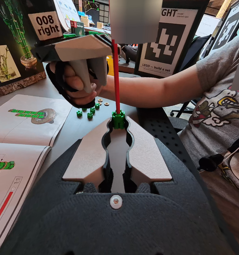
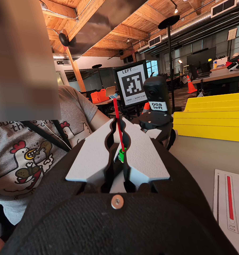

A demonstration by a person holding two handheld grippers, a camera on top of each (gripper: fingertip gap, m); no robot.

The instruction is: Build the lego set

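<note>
Spreading under everything is the dark grey tabletop (image 1: 73, 128), with the black set box printed with green bamboo stalks (image 1: 12, 45) standing at its far left edge and a bright yellow plastic bin (image 2: 212, 121) on it in the right wrist view. An open white instruction booklet showing green stalk drawings and a red bar (image 1: 23, 124) lies flat on the table to the left of the work. Two black-framed marker boards with black-and-white square patterns (image 1: 163, 41) stand behind. A person in a grey printed T-shirt (image 1: 215, 114) holds both tools.

The left gripper (image 1: 118, 120), black-bodied with pale grey fingers, has its jaws narrowed onto a green round studded lego piece (image 1: 118, 121), which is pinched at the fingertips above the table. A long thin red lego axle rod (image 1: 116, 77) stands upright out of the top of that green piece. The right gripper (image 2: 118, 121), of the same build, has its jaws drawn close around the upper part of the rod, well above the green piece; from its own camera the pads seem to touch the rod, though the contact is hard to confirm there.

Near the booklet's right edge, a cluster of loose small green round lego pieces (image 1: 90, 111) sits on the table, with a few small tan round lego plates (image 1: 102, 102) just beyond them.
</note>
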